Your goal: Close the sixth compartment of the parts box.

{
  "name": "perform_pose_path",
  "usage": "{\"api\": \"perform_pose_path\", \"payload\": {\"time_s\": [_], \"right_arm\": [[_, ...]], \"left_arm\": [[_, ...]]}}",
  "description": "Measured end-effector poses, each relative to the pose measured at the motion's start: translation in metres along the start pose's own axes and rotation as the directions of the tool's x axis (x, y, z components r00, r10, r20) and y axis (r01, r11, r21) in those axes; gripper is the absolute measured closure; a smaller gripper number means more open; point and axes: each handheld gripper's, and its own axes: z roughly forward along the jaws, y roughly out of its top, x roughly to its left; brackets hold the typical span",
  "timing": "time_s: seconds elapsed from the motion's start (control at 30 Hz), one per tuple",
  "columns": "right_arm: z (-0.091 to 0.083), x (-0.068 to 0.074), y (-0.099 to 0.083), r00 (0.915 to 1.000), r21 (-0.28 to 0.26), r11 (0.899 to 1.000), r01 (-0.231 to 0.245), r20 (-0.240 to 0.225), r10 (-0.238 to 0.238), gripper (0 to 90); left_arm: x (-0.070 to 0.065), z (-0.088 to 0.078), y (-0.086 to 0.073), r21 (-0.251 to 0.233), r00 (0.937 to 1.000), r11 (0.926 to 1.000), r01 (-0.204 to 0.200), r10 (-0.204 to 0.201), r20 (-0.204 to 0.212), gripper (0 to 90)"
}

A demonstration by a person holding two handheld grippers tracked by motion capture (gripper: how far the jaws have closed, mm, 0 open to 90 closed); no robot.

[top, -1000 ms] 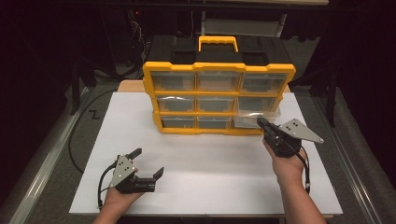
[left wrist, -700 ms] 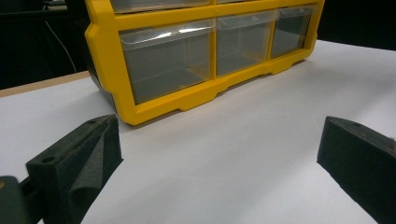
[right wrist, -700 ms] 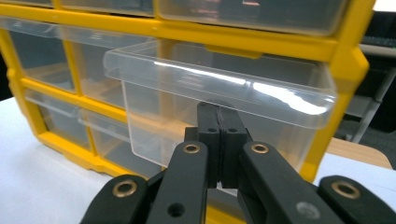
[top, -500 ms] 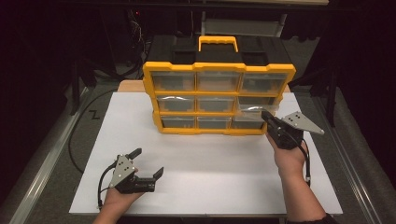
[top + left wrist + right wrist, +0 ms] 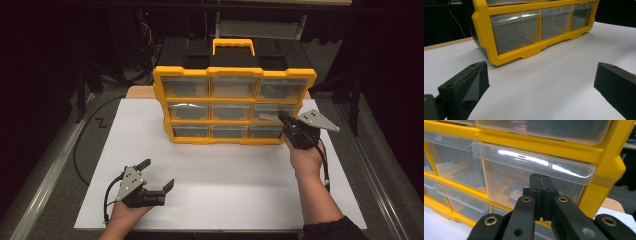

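Note:
A yellow organizer (image 5: 235, 107) with a black top and clear drawers stands at the back of the white board (image 5: 220, 200). My right gripper (image 5: 281, 116) is shut with nothing between its jaws. Its tips sit at the front of the middle-row right drawer (image 5: 272, 111), just under that drawer's clear lip (image 5: 534, 162) in the right gripper view (image 5: 541, 180). A small white part (image 5: 516, 194) lies inside this drawer. My left gripper (image 5: 158, 173) rests open and empty at the front left of the board. It faces the organizer (image 5: 524, 50) from a distance.
A carry handle (image 5: 233, 46) tops the organizer. A wooden strip (image 5: 140, 92) shows behind the board at the left. A black cable (image 5: 82, 145) curls on the grey surface to the left, and metal rails run along both table sides.
My right gripper has moved forward and slightly up toward the organizer's middle-row right drawer, staying shut. The left gripper has kept still.

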Motion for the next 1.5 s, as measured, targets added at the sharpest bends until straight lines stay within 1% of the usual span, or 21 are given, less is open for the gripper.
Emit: {"api": "perform_pose_path", "payload": {"time_s": [0.2,0.53,0.6,0.63,0.73,0.87,0.97,1.03,1.1,1.2,1.3,1.37,1.4,1.5], "right_arm": [[0.006,-0.002,0.001,1.0000,0.003,1.000,0.003,0.007,-0.003,90.0],[0.006,-0.001,0.003,0.9998,0.016,1.000,0.015,0.010,-0.015,90.0],[0.005,-0.001,0.004,0.9998,0.017,1.000,0.018,0.004,-0.018,90.0],[0.004,0.000,0.004,0.9999,0.018,1.000,0.016,0.000,-0.016,88.3],[0.002,0.002,0.004,0.9998,0.027,1.000,0.014,-0.015,-0.014,81.1],[-0.003,0.004,0.004,0.9985,0.048,0.999,0.003,-0.055,0.000,69.6],[-0.008,0.007,0.004,0.9975,0.046,0.999,0.005,-0.070,-0.002,59.7],[-0.011,0.009,0.004,0.9960,0.044,0.999,0.004,-0.089,-0.001,52.2],[-0.013,0.011,0.003,0.9937,0.055,0.998,0.009,-0.112,-0.003,43.3],[-0.017,0.015,-0.003,0.9905,0.059,0.998,0.012,-0.137,-0.003,30.9],[-0.020,0.019,-0.011,0.9873,0.063,0.998,0.019,-0.159,-0.008,21.3],[-0.022,0.022,-0.018,0.9849,0.071,0.997,0.008,-0.173,0.004,15.8],[-0.023,0.024,-0.021,0.9839,0.076,0.997,0.010,-0.179,0.004,14.9],[-0.025,0.029,-0.032,0.9818,0.087,0.996,0.020,-0.190,-0.003,7.2]], "left_arm": [[0.001,0.000,0.000,0.000,1.0000,1.0000,0.000,0.000,-0.001,0.5],[0.001,0.001,0.000,0.001,1.0000,1.0000,-0.001,0.001,-0.002,0.5],[0.001,0.000,0.000,0.001,1.0000,1.0000,-0.001,0.001,-0.003,0.5],[0.001,0.000,0.000,0.001,1.0000,1.0000,0.000,0.000,-0.004,0.5],[0.001,0.000,0.000,0.002,1.0000,1.0000,-0.001,0.001,-0.005,0.6],[0.001,0.000,0.000,0.002,1.0000,1.0000,-0.002,0.002,-0.005,0.5],[0.001,-0.001,0.000,0.002,1.0000,1.0000,-0.002,0.002,-0.005,0.6],[0.001,-0.001,0.000,0.003,1.0000,1.0000,-0.001,0.001,-0.005,0.5],[0.001,-0.001,0.000,0.001,1.0000,1.0000,0.001,-0.001,-0.006,0.6],[0.001,0.000,0.000,0.003,1.0000,1.0000,-0.001,0.001,-0.004,0.5],[0.001,0.000,0.000,0.003,1.0000,1.0000,-0.001,0.001,-0.004,0.6],[0.001,0.000,0.000,0.003,1.0000,1.0000,-0.002,0.002,-0.004,0.5],[0.001,0.000,0.000,0.003,1.0000,1.0000,-0.002,0.002,-0.004,0.6],[0.001,0.000,0.000,0.003,1.0000,1.0000,-0.002,0.002,-0.004,0.5]]}}
